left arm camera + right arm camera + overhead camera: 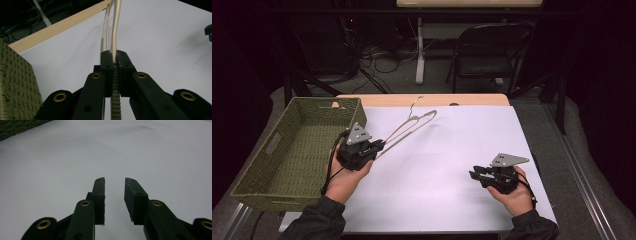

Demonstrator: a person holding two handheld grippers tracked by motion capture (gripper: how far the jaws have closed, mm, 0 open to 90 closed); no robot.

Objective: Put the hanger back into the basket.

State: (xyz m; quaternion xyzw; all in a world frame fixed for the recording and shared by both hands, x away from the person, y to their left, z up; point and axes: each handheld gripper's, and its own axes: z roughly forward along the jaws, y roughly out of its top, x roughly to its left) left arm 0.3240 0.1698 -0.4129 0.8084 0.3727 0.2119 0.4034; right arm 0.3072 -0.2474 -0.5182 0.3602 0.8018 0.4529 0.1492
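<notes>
Hangers (409,128), clear plastic, pinched at near end by left gripper (379,146), fanning far-right off white sheet (452,165), prob. bound for wicker basket (277,150) at left; right gripper (473,174) idle, jaws apart, empty.

The left gripper (379,146) is clamping one end of a pale clothes hanger (408,128), which is reaching toward the far right over the white table (447,175). A green woven basket (287,150) is sitting at the left. The right gripper (474,173) is resting near right, jaws slightly parted.
</notes>
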